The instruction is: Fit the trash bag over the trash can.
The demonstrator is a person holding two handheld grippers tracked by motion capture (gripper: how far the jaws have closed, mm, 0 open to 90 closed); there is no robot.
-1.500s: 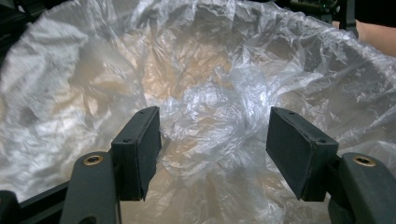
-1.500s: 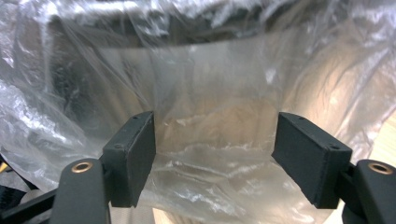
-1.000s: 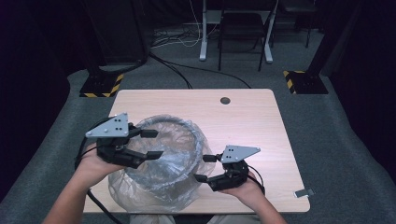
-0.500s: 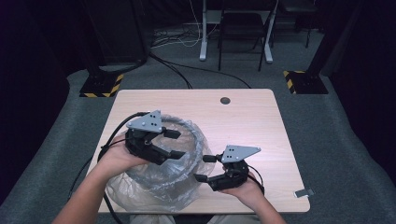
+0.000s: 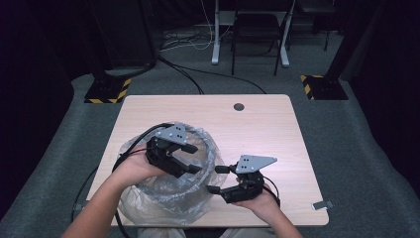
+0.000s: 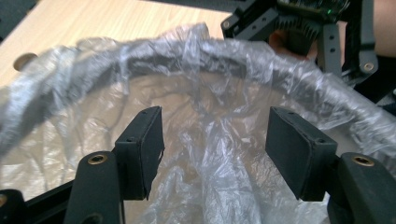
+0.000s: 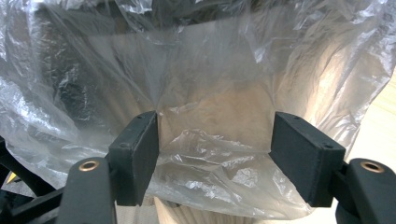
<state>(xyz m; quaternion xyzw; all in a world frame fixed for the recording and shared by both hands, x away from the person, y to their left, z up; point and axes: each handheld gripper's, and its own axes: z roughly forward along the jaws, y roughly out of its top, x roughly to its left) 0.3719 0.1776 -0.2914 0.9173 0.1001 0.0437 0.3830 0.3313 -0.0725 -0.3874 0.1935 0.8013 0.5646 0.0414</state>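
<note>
You had the clear crinkled plastic bag, draped over a round dark-rimmed bin, sitting at the near left of the pale wooden table. Your left gripper hung over the bin's mouth, and in the left gripper view its jaws stood well apart with only loose liner film between them, nothing pinched. Your right gripper sat low beside the bin's right flank, jaws also parted; the right gripper view showed a fold of the bag lying between the pads but not squeezed.

The job in hand looked like seating the liner into the bin. To do it well, you wanted the left jaws lower, pushing slack film down toward the floor of the bin rather than snagging it. The right gripper would best steady the outside wall, since a light bin could slide on that table. Thin film tears easily, so gentle pressure seemed wise.
</note>
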